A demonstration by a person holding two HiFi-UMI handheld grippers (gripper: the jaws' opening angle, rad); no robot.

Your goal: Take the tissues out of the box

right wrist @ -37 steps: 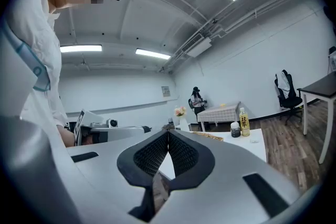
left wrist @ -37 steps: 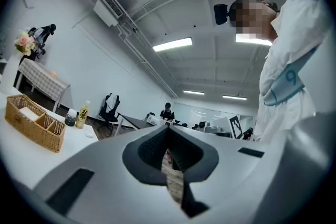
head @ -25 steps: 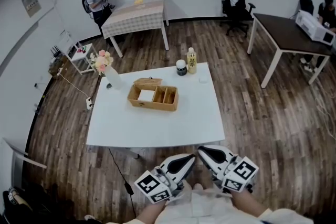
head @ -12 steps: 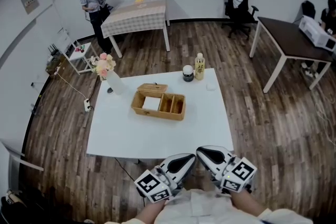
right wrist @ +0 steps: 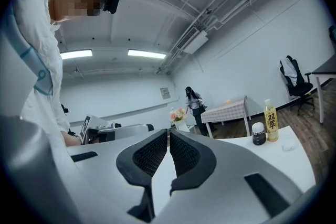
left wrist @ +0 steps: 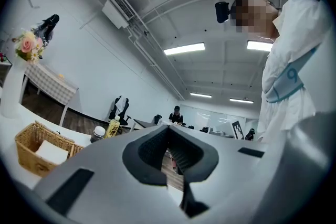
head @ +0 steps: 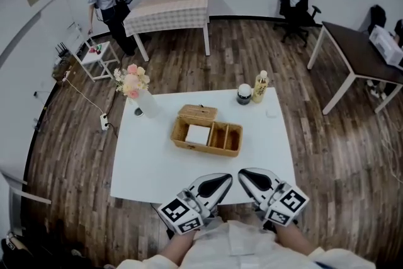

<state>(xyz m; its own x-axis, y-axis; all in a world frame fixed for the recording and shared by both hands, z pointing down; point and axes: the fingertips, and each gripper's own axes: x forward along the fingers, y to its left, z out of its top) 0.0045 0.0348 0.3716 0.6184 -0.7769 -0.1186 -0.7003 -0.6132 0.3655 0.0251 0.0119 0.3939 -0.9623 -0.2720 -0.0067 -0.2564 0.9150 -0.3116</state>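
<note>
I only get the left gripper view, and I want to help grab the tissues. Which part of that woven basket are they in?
Observer: The white tissues lie in the left end compartment of the tan woven basket, which has three compartments.
Operator: Is the other gripper holding something?
Observer: No. The right gripper is shut, with nothing between its jaws.
Operator: Are we over the basket?
Observer: Not yet. The left gripper and the right one hang by the near edge of the white table. The basket sits apart from them, toward the middle.
</note>
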